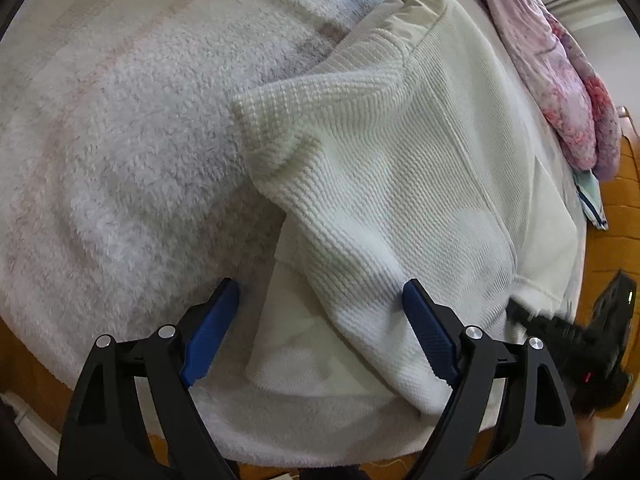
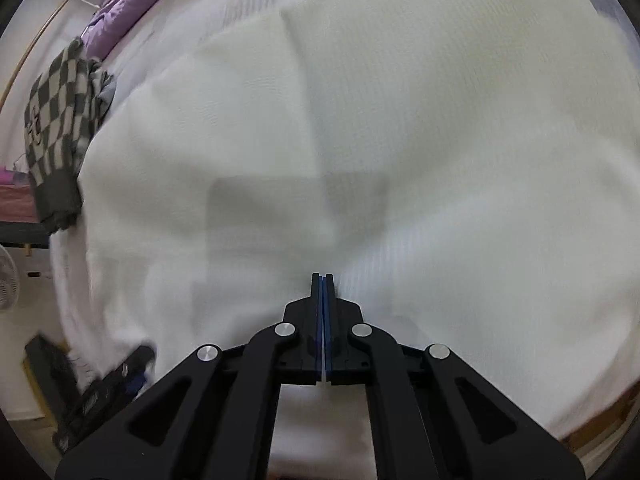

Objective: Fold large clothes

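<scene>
A cream ribbed-knit sweater (image 1: 400, 152) lies on a fluffy white blanket (image 1: 120, 160). One sleeve is folded across the body, its cuff (image 1: 272, 128) pointing left. My left gripper (image 1: 320, 304) is open and empty, its blue pads either side of the sweater's lower edge. My right gripper (image 2: 322, 280) is shut on a thin fold of the sweater (image 2: 400, 140), which fills the blurred right wrist view. The right gripper also shows in the left wrist view (image 1: 520, 312) at the sweater's right hem.
A pink and purple quilt (image 1: 560, 80) lies along the far right side. A black-and-white checkered garment (image 2: 60, 120) and purple bedding (image 2: 128, 0) sit at the left. The wooden edge (image 1: 616, 208) shows at the right. A fan (image 2: 8, 280) stands at the far left.
</scene>
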Tool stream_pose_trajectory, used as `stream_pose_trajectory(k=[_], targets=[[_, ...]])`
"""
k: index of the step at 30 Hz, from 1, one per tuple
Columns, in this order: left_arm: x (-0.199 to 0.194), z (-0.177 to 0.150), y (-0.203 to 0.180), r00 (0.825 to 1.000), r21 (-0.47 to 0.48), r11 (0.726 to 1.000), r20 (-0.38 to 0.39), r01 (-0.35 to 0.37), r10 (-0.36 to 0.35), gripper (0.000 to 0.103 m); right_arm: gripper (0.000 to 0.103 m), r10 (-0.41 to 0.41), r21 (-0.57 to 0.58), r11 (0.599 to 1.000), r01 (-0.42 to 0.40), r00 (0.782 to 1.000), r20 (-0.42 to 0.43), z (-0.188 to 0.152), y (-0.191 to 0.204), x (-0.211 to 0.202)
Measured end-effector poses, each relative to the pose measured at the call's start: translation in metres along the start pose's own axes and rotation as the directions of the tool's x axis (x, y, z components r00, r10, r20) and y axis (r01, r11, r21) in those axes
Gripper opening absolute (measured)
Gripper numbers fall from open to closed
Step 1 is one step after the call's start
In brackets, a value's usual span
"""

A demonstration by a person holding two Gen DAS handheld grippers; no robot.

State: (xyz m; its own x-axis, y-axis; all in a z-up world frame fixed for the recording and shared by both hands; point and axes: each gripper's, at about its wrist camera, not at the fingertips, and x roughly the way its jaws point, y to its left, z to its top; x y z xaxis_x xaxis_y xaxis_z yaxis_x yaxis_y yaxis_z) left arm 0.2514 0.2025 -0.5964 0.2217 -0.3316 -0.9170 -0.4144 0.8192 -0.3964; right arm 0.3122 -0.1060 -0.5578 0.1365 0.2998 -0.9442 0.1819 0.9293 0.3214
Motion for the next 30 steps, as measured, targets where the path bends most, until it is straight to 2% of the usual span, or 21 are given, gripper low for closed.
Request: stream_pose_trajectory(k=[2, 4, 9, 12, 14, 16, 17, 18, 19, 20, 21, 22, 24, 26, 28, 30], targets=[[0.000, -0.002, 0.000, 1.000, 0.024, 1.000, -0.010, 0.007, -0.007, 0.084, 0.000, -0.064, -0.042, 0.997, 0.064, 0.998, 0.010, -0.026, 0.001, 0.001], [0.001, -0.005, 0.000, 1.000, 0.046, 0.999, -0.018, 0.010, -0.010, 0.084, 0.000, -0.047, -0.014, 0.999, 0.048, 0.997, 0.054, -0.039, -0.010, 0.003], [0.003, -0.002, 0.001, 0.999, 0.069, 0.997, -0.045, 0.023, -0.020, 0.083, 0.000, -0.061, 0.018, 0.998, 0.060, 0.994, 0.088, -0.040, -0.009, 0.002], [0.001, 0.001, 0.006, 0.997, 0.060, 0.998, -0.072, 0.032, -0.028, 0.077, 0.008, -0.042, 0.027, 0.999, 0.039, 0.993, 0.109, -0.046, -0.007, -0.010], [0.002, 0.012, 0.008, 0.995, -0.006, 0.998, -0.078, 0.060, -0.060, 0.075, 0.014, -0.037, 0.009, 0.999, 0.036, 0.993, 0.113, -0.053, 0.004, -0.016], [0.003, 0.013, 0.018, 0.992, -0.039, 0.997, -0.100, 0.073, -0.076, 0.067, 0.021, -0.015, -0.050, 0.998, 0.022, 0.991, 0.130, -0.062, 0.018, -0.022], [0.003, 0.013, 0.019, 0.992, -0.035, 0.997, -0.104, 0.074, -0.077, 0.065, 0.027, -0.001, -0.083, 0.996, 0.013, 0.991, 0.135, -0.066, 0.024, -0.026], [0.003, 0.013, 0.019, 0.991, -0.024, 0.997, -0.112, 0.069, -0.071, 0.059, 0.037, 0.009, -0.127, 0.992, 0.009, 0.990, 0.141, -0.072, 0.033, -0.028], [0.003, 0.015, 0.018, 0.989, -0.016, 0.997, -0.123, 0.076, -0.077, 0.046, 0.044, 0.020, -0.154, 0.988, 0.002, 0.989, 0.145, -0.076, 0.039, -0.028], [0.003, 0.016, 0.017, 0.985, -0.016, 0.995, -0.138, 0.101, -0.102, 0.040, 0.053, 0.034, -0.190, 0.982, -0.005, 0.988, 0.154, -0.081, 0.047, -0.029], [0.003, 0.017, 0.015, 0.984, -0.014, 0.995, -0.147, 0.101, -0.102, 0.035, 0.056, 0.041, -0.211, 0.977, -0.006, 0.986, 0.162, -0.083, 0.052, -0.029], [0.003, 0.018, 0.012, 0.984, 0.000, 0.995, -0.150, 0.098, -0.097, 0.024, 0.056, 0.057, -0.245, 0.969, -0.015, 0.985, 0.165, -0.087, 0.061, -0.029], [-0.001, 0.019, 0.005, 0.986, 0.042, 0.995, -0.141, 0.095, -0.088, 0.013, 0.058, 0.073, -0.297, 0.955, -0.020, 0.983, 0.167, -0.092, 0.079, -0.024], [-0.011, 0.019, 0.002, 0.987, 0.042, 0.993, -0.123, 0.112, -0.106, 0.011, 0.059, 0.084, -0.343, 0.939, -0.022, 0.982, 0.166, -0.097, 0.093, -0.020], [-0.029, 0.022, -0.002, 0.982, 0.031, 0.986, -0.097, 0.165, -0.161, 0.011, 0.059, 0.121, -0.381, 0.923, -0.052, 0.979, 0.161, -0.104, 0.099, -0.025], [-0.046, 0.023, -0.007, 0.977, 0.039, 0.979, -0.077, 0.200, -0.196, 0.010, 0.068, 0.138, -0.429, 0.902, -0.052, 0.975, 0.172, -0.109, 0.113, -0.029]])
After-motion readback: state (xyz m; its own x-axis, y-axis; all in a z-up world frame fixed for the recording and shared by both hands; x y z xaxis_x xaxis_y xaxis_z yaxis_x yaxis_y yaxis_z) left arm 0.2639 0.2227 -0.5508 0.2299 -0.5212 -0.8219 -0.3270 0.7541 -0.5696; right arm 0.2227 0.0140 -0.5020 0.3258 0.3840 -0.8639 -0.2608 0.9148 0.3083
